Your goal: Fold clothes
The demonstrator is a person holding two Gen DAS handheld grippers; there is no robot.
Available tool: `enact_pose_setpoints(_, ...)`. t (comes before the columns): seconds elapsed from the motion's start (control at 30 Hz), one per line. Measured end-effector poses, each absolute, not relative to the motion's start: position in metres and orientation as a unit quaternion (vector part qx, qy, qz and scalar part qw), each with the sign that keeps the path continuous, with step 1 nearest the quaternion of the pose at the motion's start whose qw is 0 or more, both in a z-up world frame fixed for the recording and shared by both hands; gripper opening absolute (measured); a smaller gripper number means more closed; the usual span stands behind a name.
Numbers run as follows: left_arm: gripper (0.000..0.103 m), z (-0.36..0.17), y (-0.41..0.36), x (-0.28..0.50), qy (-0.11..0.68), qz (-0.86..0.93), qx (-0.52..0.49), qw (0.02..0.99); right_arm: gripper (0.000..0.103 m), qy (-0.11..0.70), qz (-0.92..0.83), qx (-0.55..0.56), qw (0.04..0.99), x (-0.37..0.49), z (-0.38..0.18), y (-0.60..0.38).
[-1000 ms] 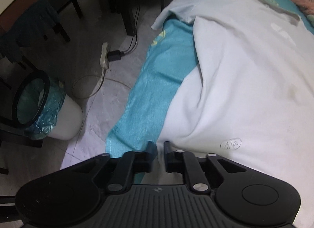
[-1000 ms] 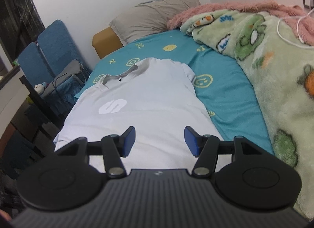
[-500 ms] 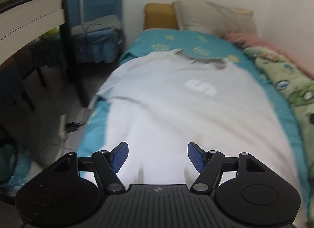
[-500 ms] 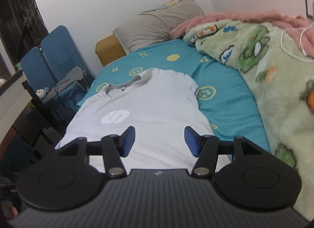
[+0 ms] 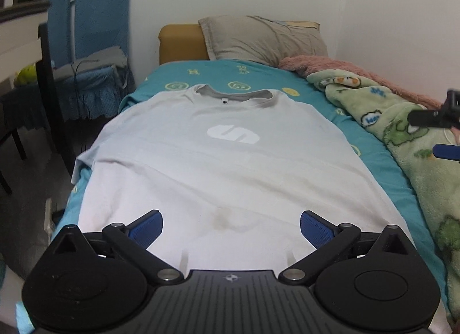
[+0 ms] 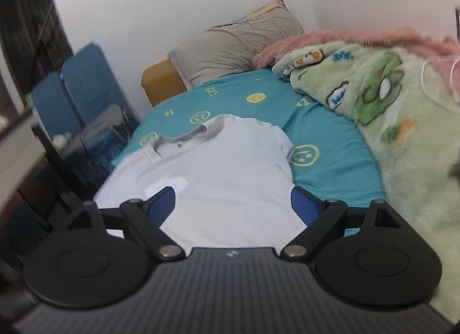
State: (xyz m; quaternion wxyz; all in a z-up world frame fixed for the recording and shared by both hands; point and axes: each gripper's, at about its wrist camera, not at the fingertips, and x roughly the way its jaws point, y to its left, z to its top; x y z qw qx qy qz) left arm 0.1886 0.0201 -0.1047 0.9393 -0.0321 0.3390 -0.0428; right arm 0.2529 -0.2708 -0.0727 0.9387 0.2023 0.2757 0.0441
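Observation:
A white T-shirt (image 5: 230, 173) with a grey collar and a white logo lies flat, front up, on the teal bed sheet (image 5: 371, 144). Its hem is nearest me and its left sleeve hangs over the bed's side. My left gripper (image 5: 231, 227) hovers above the hem, open, with nothing between its blue pads. In the right wrist view the same T-shirt (image 6: 224, 179) lies ahead, and my right gripper (image 6: 233, 206) is open and empty above its lower half. Part of the right gripper (image 5: 440, 133) shows at the right edge of the left wrist view.
A green cartoon blanket (image 5: 402, 138) and a pink fleece (image 5: 339, 67) are heaped along the bed's right side. A grey pillow (image 5: 264, 38) lies at the head. Blue chairs (image 5: 95, 46) with clothes and a dark desk leg (image 5: 51, 95) stand left of the bed.
My left gripper was shut at the hem corner by the bed's left edge; it has opened, let go and swung up to face the head of the bed. The right gripper moved forward, staying open.

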Motion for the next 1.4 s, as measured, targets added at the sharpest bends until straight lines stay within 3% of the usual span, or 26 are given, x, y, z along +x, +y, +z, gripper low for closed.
enact_pose_setpoints(0.13,0.103,-0.121,0.025,0.194,0.349,-0.037,-0.047,0.935,0.089,0.271,0.069,0.295,0.914,0.3,-0.088,-0.298)
enact_pose_setpoints(0.5,0.103,-0.167,0.01,0.223,0.357,-0.025,-0.017,0.934,0.088,0.29,0.036,0.364,0.884,0.423,-0.168,-0.381)
enact_pose_setpoints(0.67,0.103,-0.194,0.008,0.237,0.359,-0.012,-0.008,0.933,0.084,0.291,0.05,0.409,0.863,0.461,-0.205,-0.379)
enact_pose_setpoints(0.8,0.103,-0.199,0.0,0.236,0.343,0.002,0.015,0.939,0.081,0.297,0.045,0.377,0.876,0.472,-0.213,-0.365)
enact_pose_setpoints(0.9,0.103,-0.2,-0.002,0.233,0.335,0.006,0.024,0.942,0.071,0.302,0.039,0.343,0.889,0.478,-0.216,-0.353)
enact_pose_setpoints(0.97,0.103,-0.201,-0.002,0.233,0.336,0.006,0.023,0.941,0.053,0.304,0.036,0.32,0.896,0.482,-0.218,-0.346)
enact_pose_setpoints(1.03,0.103,-0.201,-0.002,0.233,0.337,0.005,0.022,0.941,0.029,0.307,0.032,0.297,0.904,0.486,-0.22,-0.338)
enact_pose_setpoints(1.2,0.103,-0.202,-0.001,0.233,0.338,0.005,0.022,0.941,0.015,0.314,0.024,0.238,0.919,0.493,-0.219,-0.322)
enact_pose_setpoints(1.4,0.103,-0.202,-0.001,0.233,0.338,0.005,0.022,0.941,0.008,0.295,0.031,0.23,0.927,0.487,-0.201,-0.324)
